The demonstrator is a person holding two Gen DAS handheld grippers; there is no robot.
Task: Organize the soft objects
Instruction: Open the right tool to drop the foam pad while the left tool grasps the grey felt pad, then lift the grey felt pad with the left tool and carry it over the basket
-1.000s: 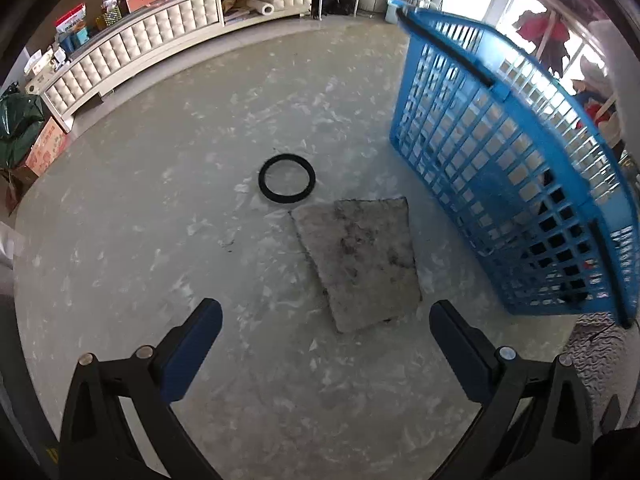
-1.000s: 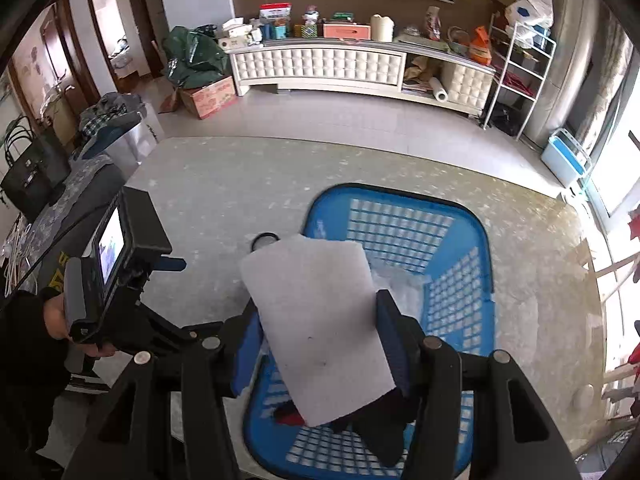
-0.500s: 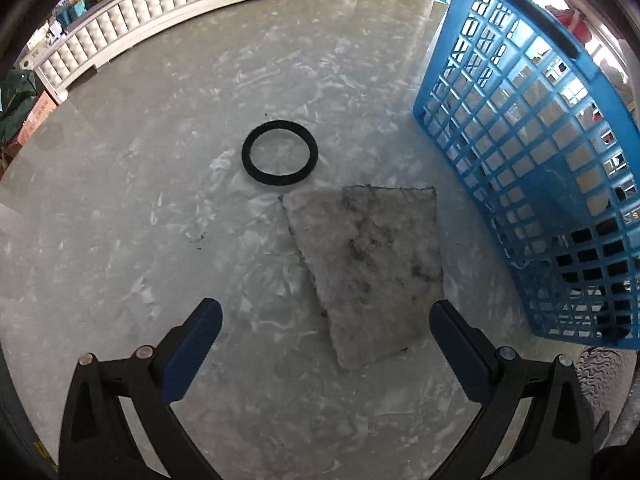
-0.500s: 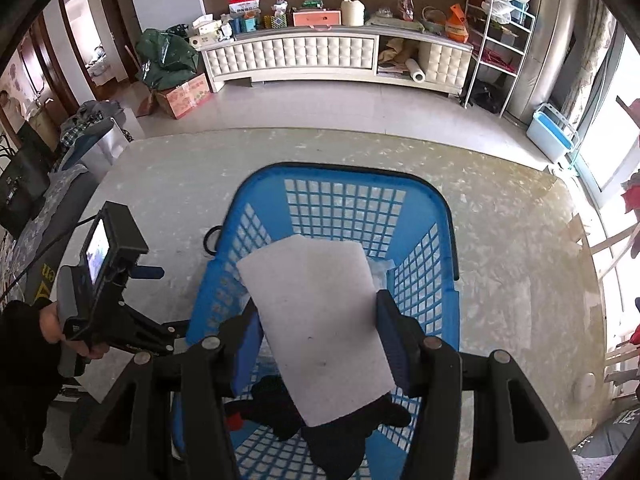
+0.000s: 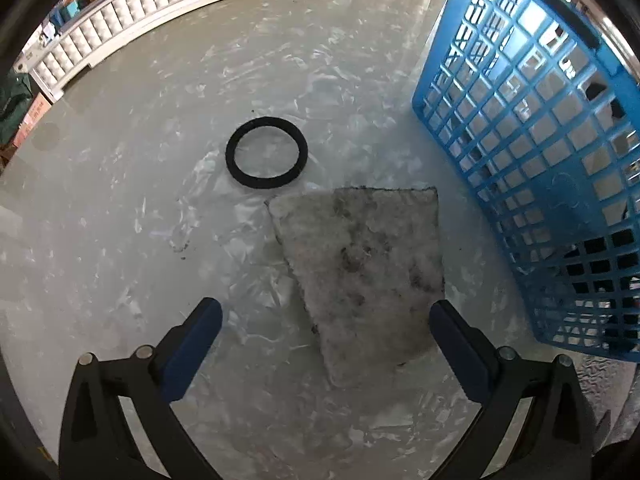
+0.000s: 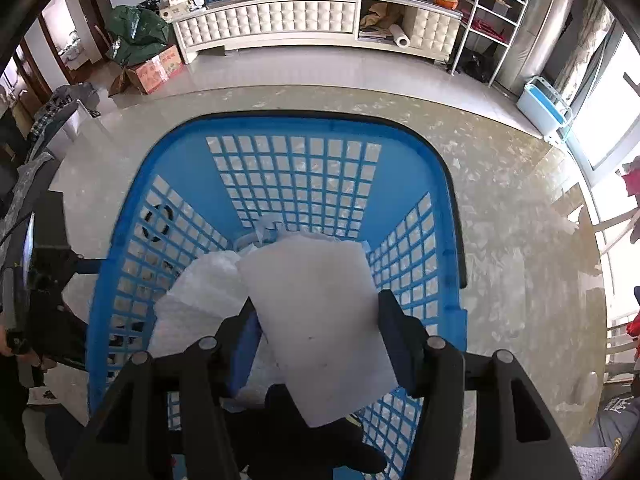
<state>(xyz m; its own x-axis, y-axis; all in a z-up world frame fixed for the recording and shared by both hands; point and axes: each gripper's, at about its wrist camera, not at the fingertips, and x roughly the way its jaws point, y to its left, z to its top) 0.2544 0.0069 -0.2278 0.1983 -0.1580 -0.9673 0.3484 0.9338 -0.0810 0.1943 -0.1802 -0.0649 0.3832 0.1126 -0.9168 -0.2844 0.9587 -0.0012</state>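
Down in the right wrist view, the right gripper (image 6: 316,320) has its jaws closed on a white foam sheet (image 6: 320,320), which is pinched by its side edges and tilts up and away from the camera. It hangs inside the blue basket (image 6: 192,136), above the contents already there: a crumpled white padded piece (image 6: 196,300) to the left of the sheet and a dark cloth (image 6: 288,420) at the near end, beneath the jaws. The basket's lattice walls rise on the left, right and far sides, and the marbled tabletop (image 6: 520,240) shows around it.

From the left wrist view, the left gripper (image 5: 324,328) hovers over the tabletop (image 5: 120,200) with its jaws spread wide, holding nothing. Between and just beyond the blue finger pads (image 5: 192,344) lies a grey, soiled felt pad (image 5: 360,272), flat on the surface, with its near right corner close to the right pad. A black ring (image 5: 266,158) lies flat just beyond the pad's far left corner, apart from it. The blue basket (image 5: 540,140) stands to the right, its wall near the pad but not touching it.
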